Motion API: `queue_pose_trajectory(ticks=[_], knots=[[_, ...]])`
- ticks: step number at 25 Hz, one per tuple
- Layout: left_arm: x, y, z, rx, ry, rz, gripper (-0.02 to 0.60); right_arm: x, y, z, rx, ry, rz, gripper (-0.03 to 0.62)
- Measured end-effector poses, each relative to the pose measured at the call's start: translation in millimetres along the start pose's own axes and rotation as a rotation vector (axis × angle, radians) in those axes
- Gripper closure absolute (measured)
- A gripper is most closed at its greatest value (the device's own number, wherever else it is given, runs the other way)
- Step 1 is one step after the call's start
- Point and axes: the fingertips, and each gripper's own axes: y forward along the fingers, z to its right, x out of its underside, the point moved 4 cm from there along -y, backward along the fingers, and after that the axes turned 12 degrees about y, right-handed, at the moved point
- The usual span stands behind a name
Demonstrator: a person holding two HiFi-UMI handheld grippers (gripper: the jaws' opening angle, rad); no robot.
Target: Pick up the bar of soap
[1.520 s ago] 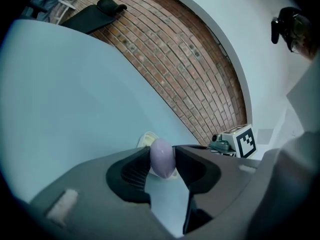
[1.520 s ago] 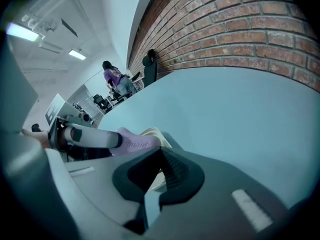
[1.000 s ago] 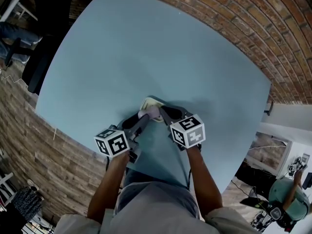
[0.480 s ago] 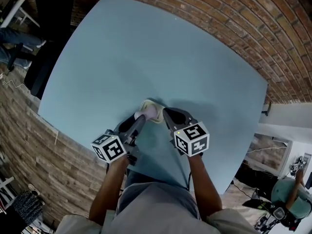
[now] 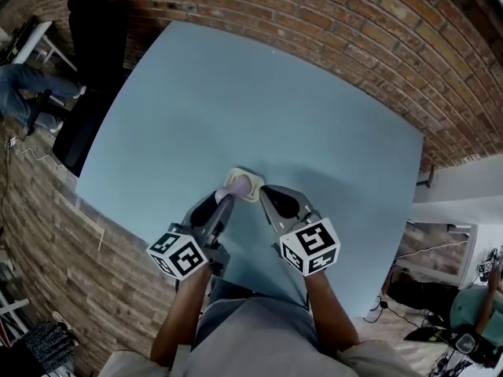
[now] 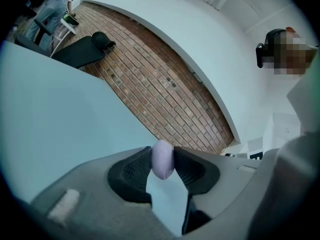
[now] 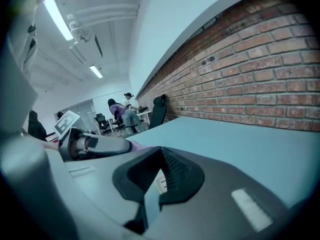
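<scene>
The lilac bar of soap point(image 6: 162, 159) sits pinched between the two dark pads of my left gripper point(image 6: 162, 168), held up above the pale blue table point(image 5: 236, 93). From the head view, the soap point(image 5: 223, 197) shows at the tip of the left gripper point(image 5: 228, 196), right against a cream soap dish point(image 5: 244, 181). My right gripper point(image 5: 262, 188) meets that dish from the right. In the right gripper view, its jaws point(image 7: 159, 181) stand nearly together with a thin white edge of the dish point(image 7: 161, 182) between them. The left gripper point(image 7: 95, 145) shows there too.
The table's near edge point(image 5: 236, 277) runs just in front of the person's body. A brick wall point(image 5: 377, 30) bounds the far side. A black chair point(image 5: 75, 136) and a seated person point(image 5: 27, 93) are off the table's left corner.
Both grippers have come up off the table and closer to the head camera, the left with the soap in it and the right with the dish. Neither grip has changed.
</scene>
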Motion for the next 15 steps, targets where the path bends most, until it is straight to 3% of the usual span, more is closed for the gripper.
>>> queue_pose_trajectory(ticks=[10, 15], knots=[[-21.2, -12.0, 61.1, -0.01, 0.157, 0.082, 0.439, -19.5, -60.2, -25.6, -0.015, -0.051, 0.115, 0.591], [-21.6, -20.3, 90.4, -0.019, 0.168, 0.144, 0.44, -23.3, -85.1, -33.7, -0.03, -0.072, 0.153, 0.591]])
